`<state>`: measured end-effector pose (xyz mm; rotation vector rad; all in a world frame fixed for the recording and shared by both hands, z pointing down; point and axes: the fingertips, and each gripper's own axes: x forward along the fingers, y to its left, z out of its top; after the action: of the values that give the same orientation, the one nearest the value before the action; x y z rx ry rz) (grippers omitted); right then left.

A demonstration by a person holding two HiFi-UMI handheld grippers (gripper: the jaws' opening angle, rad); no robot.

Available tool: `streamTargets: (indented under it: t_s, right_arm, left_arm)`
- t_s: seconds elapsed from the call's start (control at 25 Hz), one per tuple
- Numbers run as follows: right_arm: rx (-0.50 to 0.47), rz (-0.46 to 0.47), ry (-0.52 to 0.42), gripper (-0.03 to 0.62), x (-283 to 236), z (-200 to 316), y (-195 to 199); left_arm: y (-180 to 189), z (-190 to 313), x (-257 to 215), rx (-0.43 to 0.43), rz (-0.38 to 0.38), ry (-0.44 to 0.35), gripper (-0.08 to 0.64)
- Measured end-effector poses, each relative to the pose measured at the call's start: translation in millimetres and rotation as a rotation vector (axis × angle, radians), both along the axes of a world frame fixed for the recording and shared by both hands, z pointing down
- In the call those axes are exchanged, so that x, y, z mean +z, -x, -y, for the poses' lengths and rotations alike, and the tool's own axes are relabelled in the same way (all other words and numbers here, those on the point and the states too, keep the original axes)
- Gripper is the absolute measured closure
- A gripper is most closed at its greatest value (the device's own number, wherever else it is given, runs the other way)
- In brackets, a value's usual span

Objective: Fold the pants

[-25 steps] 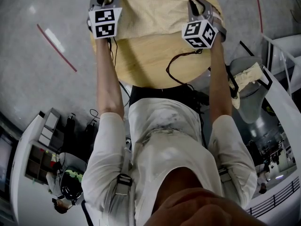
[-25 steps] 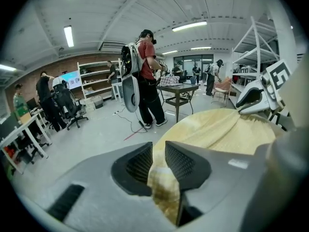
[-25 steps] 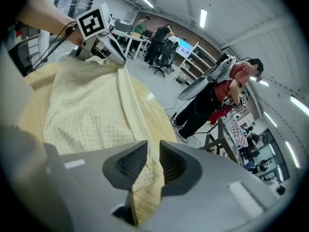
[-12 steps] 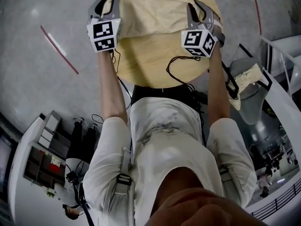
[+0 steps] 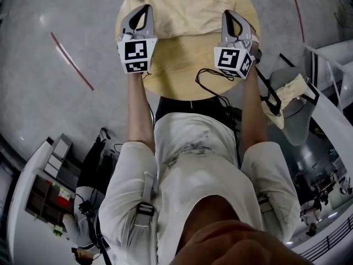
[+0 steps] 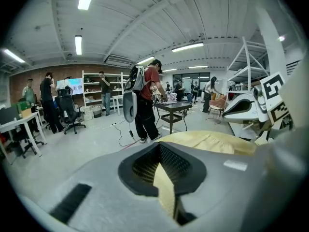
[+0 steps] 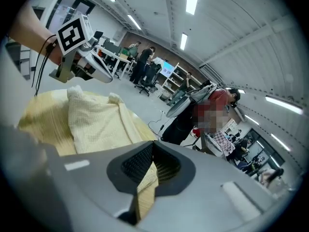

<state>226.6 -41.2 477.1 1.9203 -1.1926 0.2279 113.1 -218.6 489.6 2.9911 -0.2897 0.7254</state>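
Both jaws had just closed, and that was the whole change. Half a second before, the left gripper (image 5: 144,11) and the right gripper (image 5: 228,15) stood with jaws spread at the near edge of the yellow pants (image 5: 185,7). Now each was pressed together on a fold of that cloth. The left gripper view showed a strip of yellow fabric caught between the ribbed pads, and the right gripper view showed the same, a strip hanging down through the gap.

The pants lay on the far half of the round wooden table (image 5: 176,70), bunched and rumpled rather than flat, with a raised lump toward the left side. The left gripper held them near the table's left rim, the right one near the right rim, well apart from each other with the cloth stretched between. A black cable (image 5: 212,76) trailed across the bare wood nearer the person.

Compared with a second earlier, the two grippers sat a little closer in toward the person, and the cloth edge seemed to come with them – though how far it had left the wood could not be told from above.

I judged that the grasp for a fold was now made on both sides. The next move would call for carrying both held points together and evenly, since a lag on one side would skew the crease.
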Motion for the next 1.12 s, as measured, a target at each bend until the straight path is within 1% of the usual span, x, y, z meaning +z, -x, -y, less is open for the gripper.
streamTargets:
  t_s: [0.28, 0.56, 0.92, 1.12]
  right_arm:
    - [-0.002, 0.014, -0.051, 0.583, -31.1, -5.8, 42.0]
    - [-0.015, 0.048, -0.103, 0.583, -58.6, -19.0, 78.7]
    - [-0.035, 0.079, -0.163, 0.583, -89.7, -51.7, 122.5]
    - [-0.05, 0.099, -0.204, 0.583, -98.4, -72.4, 137.2]
  left_arm:
    - [35.8, -23.9, -28.3, 0.014, -0.037, 0.013, 0.552]
    - [65.6, -50.4, -54.0, 0.022, -0.071, 0.027, 0.552]
    - [99.6, -105.8, -78.8, 0.033, -0.089, 0.039, 0.552]
    - [111.0, -139.9, -93.3, 0.043, -0.104, 0.028, 0.552]
